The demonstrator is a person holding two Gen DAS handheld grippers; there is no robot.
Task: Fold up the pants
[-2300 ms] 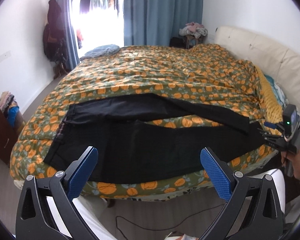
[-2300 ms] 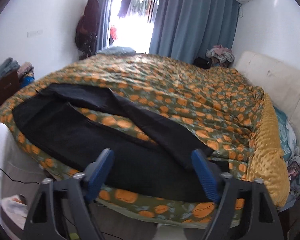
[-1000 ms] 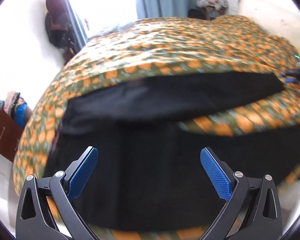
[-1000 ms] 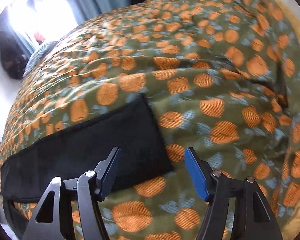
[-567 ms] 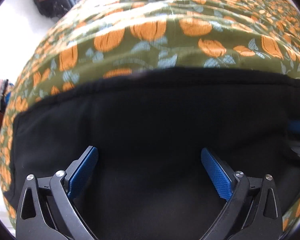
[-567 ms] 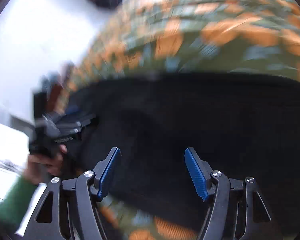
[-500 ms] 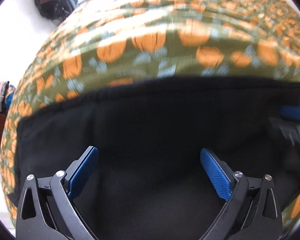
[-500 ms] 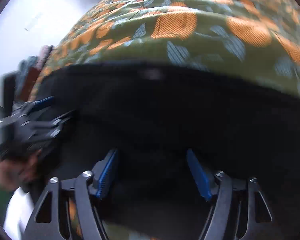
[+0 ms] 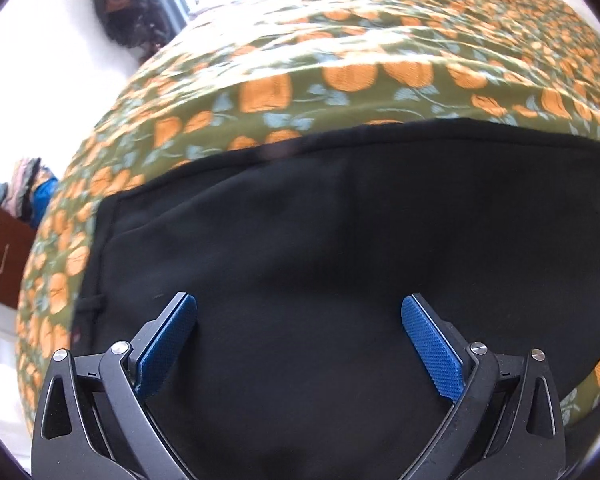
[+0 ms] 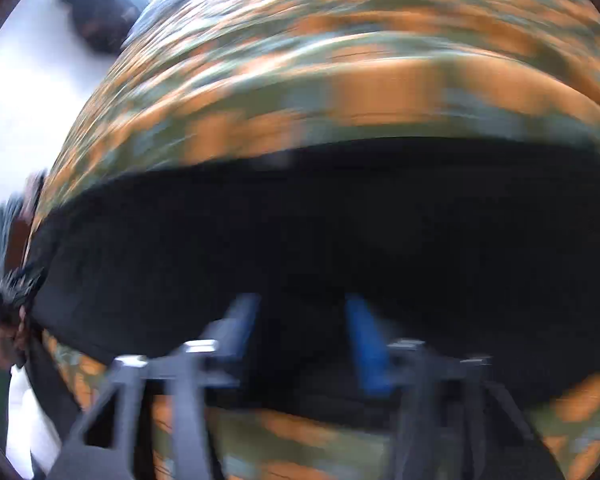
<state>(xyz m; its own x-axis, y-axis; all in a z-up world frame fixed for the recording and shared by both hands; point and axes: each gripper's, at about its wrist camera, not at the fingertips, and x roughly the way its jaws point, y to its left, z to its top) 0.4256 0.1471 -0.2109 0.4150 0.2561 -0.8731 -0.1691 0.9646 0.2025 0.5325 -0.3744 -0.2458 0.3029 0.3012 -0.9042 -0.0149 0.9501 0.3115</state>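
Left wrist view: the left tool (image 9: 299,322) stands wide, its two blue pads well apart and gripping nothing, low over the black pants (image 9: 340,240). The pants lie spread on the bed, covering most of the lower part of the picture. Their far edge runs across the green quilt with orange flowers (image 9: 340,76). At the pants' left side a seam and a small belt loop show near the edge of the bed. Past the bed, on the left, a brown cabinet (image 9: 0,256) carries a pile of clothes, and a dark coat (image 9: 128,8) hangs at the white wall.

Right wrist view: the picture is heavily smeared. The right tool (image 10: 300,320) points at the pants (image 10: 340,220), which lie as a dark band across the quilt (image 10: 340,60). Its blue pads seem to have a gap between them, narrower than the left tool's, but the blur makes it hard to be sure whether cloth is caught there. At the far left edge the left tool (image 10: 10,288) shows beside the pants, held by a hand (image 10: 6,344) in a green sleeve.
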